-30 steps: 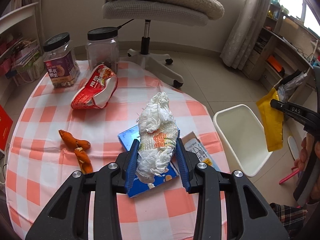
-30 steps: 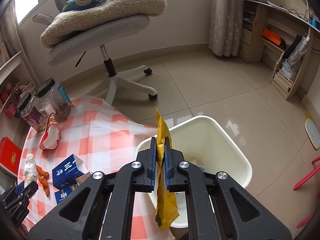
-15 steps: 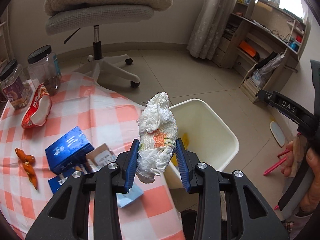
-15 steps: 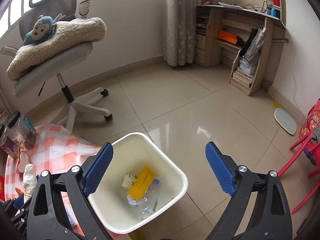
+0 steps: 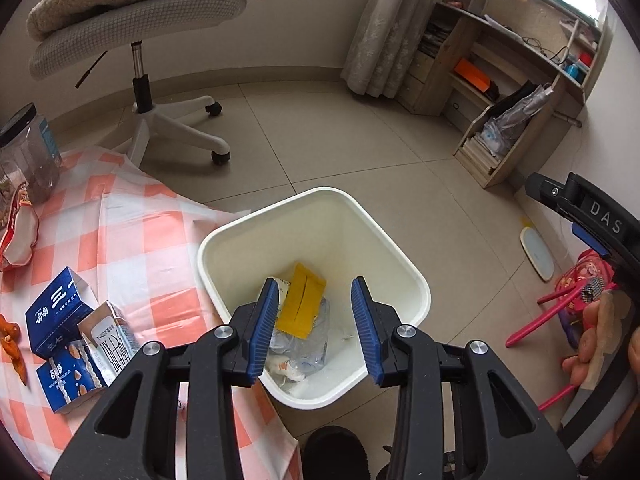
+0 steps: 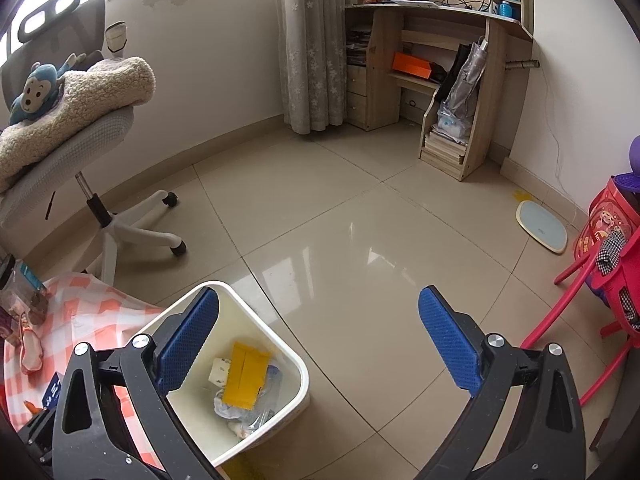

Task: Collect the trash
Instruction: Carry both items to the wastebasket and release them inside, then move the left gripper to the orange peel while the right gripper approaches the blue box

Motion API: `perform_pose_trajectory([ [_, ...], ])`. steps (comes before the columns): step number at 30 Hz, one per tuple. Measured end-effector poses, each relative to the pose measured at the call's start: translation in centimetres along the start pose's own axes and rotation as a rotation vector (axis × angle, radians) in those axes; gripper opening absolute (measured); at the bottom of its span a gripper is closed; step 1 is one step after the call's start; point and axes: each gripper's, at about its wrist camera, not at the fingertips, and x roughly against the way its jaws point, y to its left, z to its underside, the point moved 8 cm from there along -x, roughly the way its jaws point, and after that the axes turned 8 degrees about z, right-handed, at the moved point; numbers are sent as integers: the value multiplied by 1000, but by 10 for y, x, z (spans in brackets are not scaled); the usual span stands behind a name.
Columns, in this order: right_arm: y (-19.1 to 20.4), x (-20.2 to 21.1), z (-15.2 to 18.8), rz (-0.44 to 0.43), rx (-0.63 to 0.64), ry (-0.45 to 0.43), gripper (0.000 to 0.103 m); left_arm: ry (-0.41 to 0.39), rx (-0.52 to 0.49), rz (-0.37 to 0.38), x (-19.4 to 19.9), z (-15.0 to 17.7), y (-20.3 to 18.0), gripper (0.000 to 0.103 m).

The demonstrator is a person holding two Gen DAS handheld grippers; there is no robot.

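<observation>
Left hand-held gripper (image 5: 316,324) open, empty, over white bin (image 5: 416,280); right hand-held gripper (image 6: 318,344) jaws just opening wide (nothing between). Yellow packet (image 5: 302,306) in bin, tissue wad (image 5: 284,366) probably beside it.

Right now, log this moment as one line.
left tool: open, empty, over bin | right tool: open, empty | yellow wrapper: in bin

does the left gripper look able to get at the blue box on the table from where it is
Probably yes. The left gripper hangs over the white bin with nothing between its fingers, and the blue box lies in the open on the checked table beside the bin, with nothing in between.
</observation>
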Motion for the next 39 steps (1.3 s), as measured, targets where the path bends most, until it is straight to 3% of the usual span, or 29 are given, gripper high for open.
perform_pose_trajectory([
  [9,20,11,7,4,64,-31,96,-67,-1,-94,27,-5,22,57],
  [17,63,37,21,15,192,-122,96,-165,10,-203,66,-9,60,81],
  [25,112,61,30,-22,287,-168,96,-194,53,-281,96,4,111,84],
  [39,221,77,83,-88,506,-122,96,-159,237,-364,126,42,218,84],
])
